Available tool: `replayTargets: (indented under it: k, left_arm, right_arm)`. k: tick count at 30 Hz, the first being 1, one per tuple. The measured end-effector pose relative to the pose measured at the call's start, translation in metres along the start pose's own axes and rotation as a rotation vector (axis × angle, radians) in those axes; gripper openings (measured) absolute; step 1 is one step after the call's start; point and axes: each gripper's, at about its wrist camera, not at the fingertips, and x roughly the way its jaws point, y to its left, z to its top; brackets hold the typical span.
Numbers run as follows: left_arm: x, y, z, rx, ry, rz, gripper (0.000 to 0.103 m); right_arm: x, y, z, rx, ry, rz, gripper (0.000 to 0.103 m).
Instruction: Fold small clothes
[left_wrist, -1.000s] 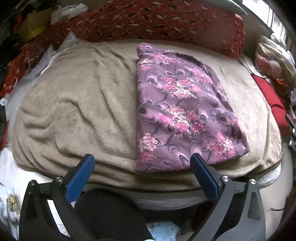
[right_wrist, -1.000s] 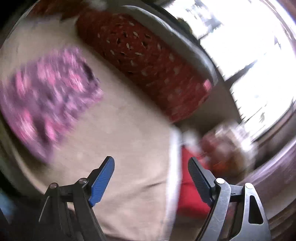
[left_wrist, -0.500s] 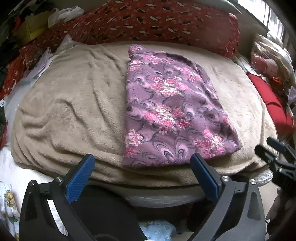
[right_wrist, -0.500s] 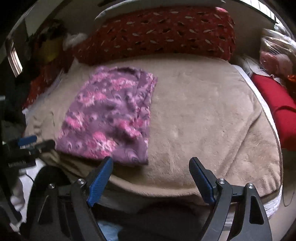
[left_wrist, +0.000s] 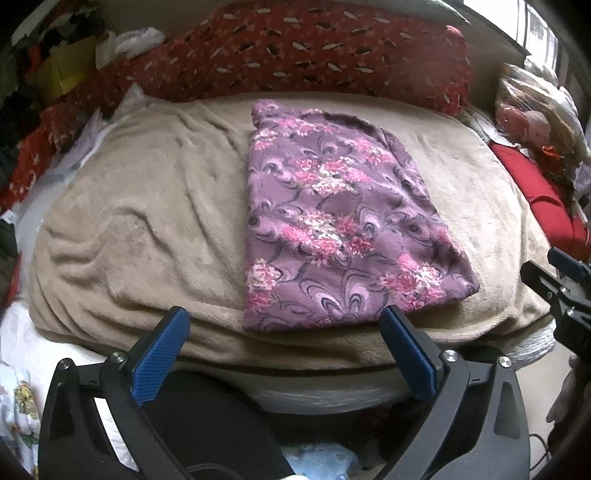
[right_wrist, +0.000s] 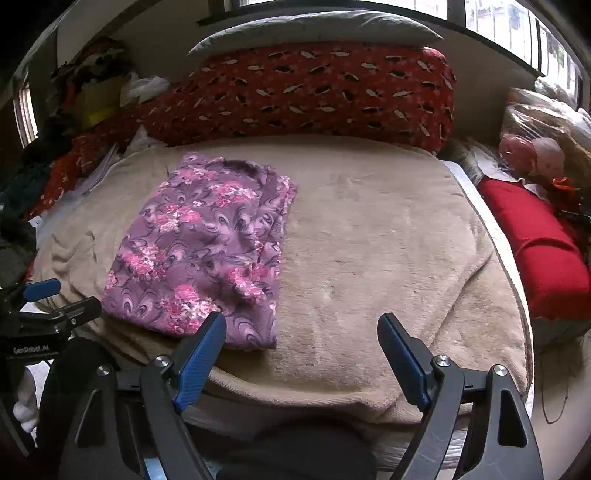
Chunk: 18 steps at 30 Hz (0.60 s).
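Observation:
A purple floral garment (left_wrist: 332, 221) lies folded into a long flat rectangle on the beige blanket (left_wrist: 147, 221); it also shows in the right wrist view (right_wrist: 207, 247). My left gripper (left_wrist: 284, 328) is open and empty, held just short of the garment's near edge. My right gripper (right_wrist: 301, 336) is open and empty, near the blanket's front edge, to the right of the garment's near corner. The right gripper shows at the right edge of the left wrist view (left_wrist: 561, 288), and the left gripper at the left edge of the right wrist view (right_wrist: 48, 306).
A long red patterned bolster (right_wrist: 314, 92) lies along the back of the blanket (right_wrist: 388, 240). A red cushion (right_wrist: 535, 243) and bagged items (right_wrist: 535, 147) sit on the right. Clutter and papers (left_wrist: 74, 140) lie at the left. White fabric (left_wrist: 18, 387) hangs below the front left.
The right wrist view has swung left from the window and red cushion to face the bed and garment. The left gripper has shifted only slightly. Both grippers stay open.

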Motion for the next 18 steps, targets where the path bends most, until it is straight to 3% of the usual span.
replayTargets:
  k: [18]
  left_arm:
    - [-0.020, -0.010, -0.002, 0.007, -0.035, -0.016, 0.103]
  right_arm:
    - [-0.002, 0.003, -0.006, -0.010, -0.002, -0.010, 0.086]
